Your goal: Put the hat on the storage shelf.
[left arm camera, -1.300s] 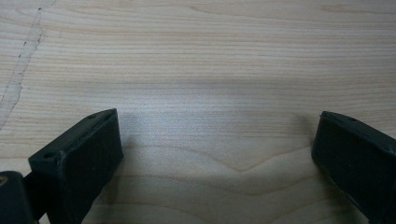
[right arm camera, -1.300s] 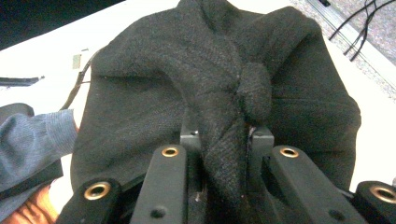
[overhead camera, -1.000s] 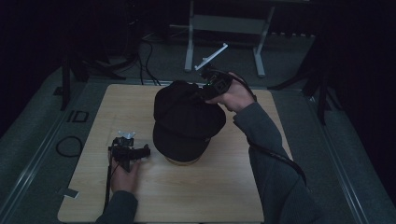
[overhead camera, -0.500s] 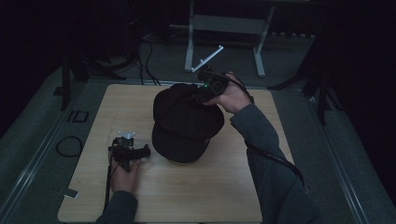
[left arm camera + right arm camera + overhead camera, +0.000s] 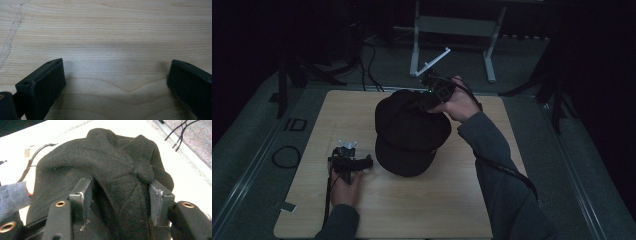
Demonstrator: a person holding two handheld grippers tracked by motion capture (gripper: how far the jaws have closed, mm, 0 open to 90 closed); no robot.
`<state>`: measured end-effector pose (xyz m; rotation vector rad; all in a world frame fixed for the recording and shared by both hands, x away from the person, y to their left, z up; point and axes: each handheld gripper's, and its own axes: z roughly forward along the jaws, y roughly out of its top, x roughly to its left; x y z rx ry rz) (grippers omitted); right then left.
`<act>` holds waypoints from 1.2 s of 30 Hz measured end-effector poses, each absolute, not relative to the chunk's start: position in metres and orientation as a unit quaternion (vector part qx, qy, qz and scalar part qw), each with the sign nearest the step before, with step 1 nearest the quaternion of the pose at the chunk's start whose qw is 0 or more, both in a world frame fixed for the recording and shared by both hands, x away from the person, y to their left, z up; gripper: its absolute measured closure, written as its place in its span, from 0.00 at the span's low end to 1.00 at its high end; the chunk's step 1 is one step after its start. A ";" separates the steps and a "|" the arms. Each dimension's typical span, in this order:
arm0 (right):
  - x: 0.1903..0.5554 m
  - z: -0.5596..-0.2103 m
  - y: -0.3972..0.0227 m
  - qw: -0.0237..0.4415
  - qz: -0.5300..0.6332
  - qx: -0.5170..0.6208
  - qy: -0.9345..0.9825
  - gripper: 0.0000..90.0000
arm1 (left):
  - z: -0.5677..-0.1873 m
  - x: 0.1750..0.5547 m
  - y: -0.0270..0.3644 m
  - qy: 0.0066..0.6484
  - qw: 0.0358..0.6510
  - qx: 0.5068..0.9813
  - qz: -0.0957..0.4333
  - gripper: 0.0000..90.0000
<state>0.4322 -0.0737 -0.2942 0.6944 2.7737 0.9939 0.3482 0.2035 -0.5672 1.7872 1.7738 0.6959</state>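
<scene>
black cap [image 5: 412, 132] is seen lying mid-table, brim toward the near edge. right gripper [image 5: 424, 100] is held at its far rear edge; its jaws have just been opening, cap fabric bunched between them, contact with the pads cannot be told. left gripper [image 5: 362, 162] is rested on the wooden table [image 5: 522, 200], jaws parted wide, nothing grasped.

both grippers black. left gripper [image 5: 116, 82]: chunky matte pads w/ small screw holes. right gripper [image 5: 120, 202]: grey metal pads, brass-ringed holes, black cable trailing. person's sleeves [image 5: 494, 165] blue-grey, fine stripes.
</scene>
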 end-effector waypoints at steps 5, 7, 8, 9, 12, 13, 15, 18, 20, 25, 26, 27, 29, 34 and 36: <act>0.432 -0.293 -0.069 0.070 0.327 0.237 0.912 0.42 | -0.567 0.348 0.203 0.656 0.262 0.660 0.257 0.01; 0.432 -0.294 -0.069 0.074 0.327 0.238 0.912 0.42 | -0.567 0.348 0.203 0.656 0.262 0.660 0.257 0.01; 0.433 -0.294 -0.069 0.078 0.330 0.243 0.909 0.42 | -0.567 0.348 0.203 0.656 0.262 0.660 0.257 0.01; 0.433 -0.294 -0.069 0.078 0.330 0.243 0.909 0.42 | -0.567 0.348 0.203 0.656 0.262 0.660 0.257 0.01; 0.431 -0.294 -0.066 0.085 0.331 0.242 0.908 0.41 | -0.567 0.348 0.203 0.656 0.262 0.660 0.257 0.01; 0.431 -0.294 -0.065 0.087 0.332 0.241 0.908 0.41 | -0.567 0.348 0.203 0.656 0.262 0.660 0.257 0.01; 0.429 -0.293 -0.063 0.090 0.332 0.238 0.908 0.40 | -0.567 0.348 0.203 0.656 0.262 0.660 0.257 0.01; 0.428 -0.291 -0.063 0.088 0.347 0.235 0.904 0.37 | -0.567 0.348 0.203 0.656 0.262 0.660 0.257 0.01; 0.428 -0.290 -0.063 0.089 0.357 0.238 0.899 0.37 | -0.567 0.348 0.203 0.656 0.262 0.660 0.257 0.01; 0.428 -0.292 -0.062 0.087 0.352 0.234 0.902 0.35 | -0.567 0.348 0.203 0.656 0.262 0.659 0.257 0.01; 0.428 -0.292 -0.062 0.087 0.353 0.234 0.902 0.36 | -0.567 0.348 0.203 0.656 0.262 0.660 0.257 0.01; 0.427 -0.293 -0.062 0.084 0.355 0.231 0.902 0.38 | -0.567 0.348 0.203 0.656 0.262 0.659 0.257 0.01; 0.425 -0.294 -0.060 0.078 0.354 0.219 0.906 0.41 | -0.567 0.348 0.203 0.656 0.262 0.660 0.257 0.01; 0.417 -0.298 -0.049 0.074 0.338 0.182 0.921 0.49 | -0.567 0.348 0.203 0.656 0.262 0.659 0.257 0.01; 0.416 -0.297 -0.047 0.077 0.334 0.187 0.921 0.47 | -0.567 0.348 0.203 0.656 0.262 0.659 0.257 0.01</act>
